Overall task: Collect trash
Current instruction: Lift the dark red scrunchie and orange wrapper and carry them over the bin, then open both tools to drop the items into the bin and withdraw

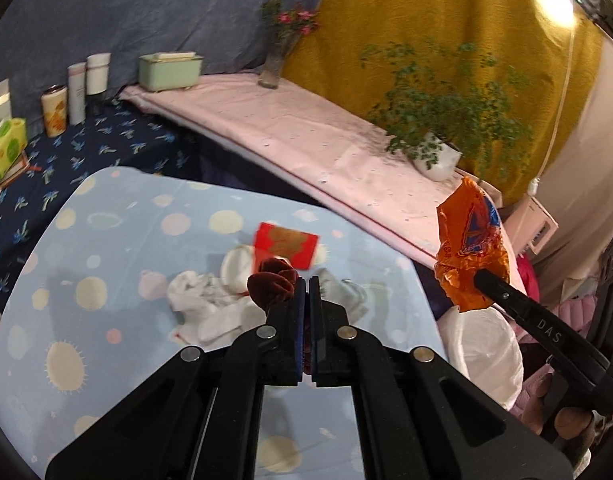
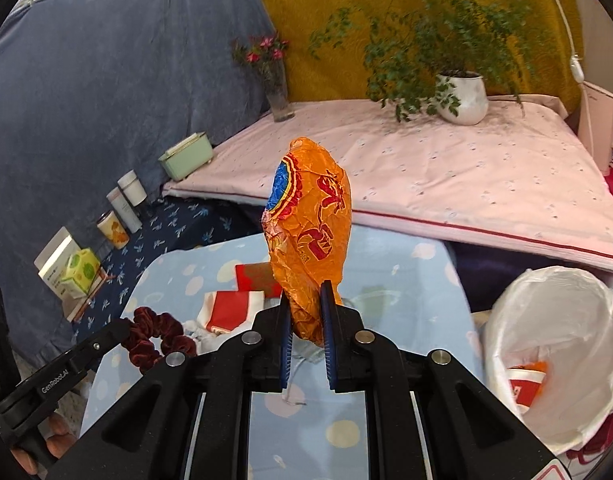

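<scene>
My right gripper (image 2: 306,308) is shut on a crumpled orange snack wrapper (image 2: 310,224) and holds it upright above the blue spotted table (image 2: 386,272). The wrapper also shows in the left wrist view (image 1: 472,248), up at the right. My left gripper (image 1: 307,286) is shut on a dark red velvet scrunchie (image 1: 272,284), which also shows in the right wrist view (image 2: 158,334). A red packet (image 1: 286,248) and crumpled white tissues (image 1: 202,304) lie on the table beyond the left gripper. A bin lined with a white bag (image 2: 554,344) stands to the right of the table.
A pink-covered platform (image 2: 446,184) lies behind the table with a potted plant (image 2: 462,96), a flower vase (image 2: 278,96) and a green box (image 2: 186,156). Cans, bottles and boxes (image 2: 114,224) stand at the left on a dark blue cloth.
</scene>
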The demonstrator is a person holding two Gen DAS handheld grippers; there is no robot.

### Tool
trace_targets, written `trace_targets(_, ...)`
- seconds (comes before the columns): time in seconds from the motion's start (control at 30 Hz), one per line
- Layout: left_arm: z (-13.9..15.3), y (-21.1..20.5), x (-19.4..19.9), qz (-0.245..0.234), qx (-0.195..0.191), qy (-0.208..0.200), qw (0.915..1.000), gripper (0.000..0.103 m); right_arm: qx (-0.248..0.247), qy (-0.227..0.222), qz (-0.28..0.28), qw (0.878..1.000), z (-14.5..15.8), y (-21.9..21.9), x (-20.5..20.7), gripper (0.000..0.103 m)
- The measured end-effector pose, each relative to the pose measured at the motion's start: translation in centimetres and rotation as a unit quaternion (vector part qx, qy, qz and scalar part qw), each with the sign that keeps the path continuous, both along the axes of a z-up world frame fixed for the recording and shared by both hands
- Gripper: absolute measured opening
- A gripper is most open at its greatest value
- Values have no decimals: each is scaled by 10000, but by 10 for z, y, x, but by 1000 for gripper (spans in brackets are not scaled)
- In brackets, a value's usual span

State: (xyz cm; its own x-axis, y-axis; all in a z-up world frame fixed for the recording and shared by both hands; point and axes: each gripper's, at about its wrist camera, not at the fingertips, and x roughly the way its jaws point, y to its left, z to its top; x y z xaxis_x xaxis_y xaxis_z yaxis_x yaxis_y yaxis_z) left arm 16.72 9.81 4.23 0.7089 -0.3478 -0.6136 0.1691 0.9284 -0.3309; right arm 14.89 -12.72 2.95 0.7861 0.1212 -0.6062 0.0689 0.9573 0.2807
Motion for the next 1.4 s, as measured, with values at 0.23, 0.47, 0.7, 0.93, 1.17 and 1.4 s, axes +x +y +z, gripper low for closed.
trace_targets(0.23, 11, -44, -10, -443, 18, -114, 9990, 1, 71, -87, -404, 9991, 0, -44, -27, 12)
trace_targets(0.47, 17, -106, -15, -1071, 46, -146, 9941, 1, 198, -75, -843, 9962, -6, -89, -51, 12)
trace_targets(0.7, 23, -181, -22, -1764, 113, -203, 9840, 1, 327, 99, -1281, 9912, -25, -134, -71, 12)
trace_targets(0.93, 21, -239, -27, -2316, 117, -135, 9726, 1, 440, 268, -1647, 9850, -46, -172, -93, 12)
trace_targets(1.17, 16, -281, -26, -2662, -6, 7, 9639, 1, 489, 335, -1878, 9804, -55, -197, -105, 13)
trace_targets(1.4, 14, -299, -29, -2607, 52, -83, 9654, 51, 478, 348, -2094, 9760, -59, -208, -111, 32)
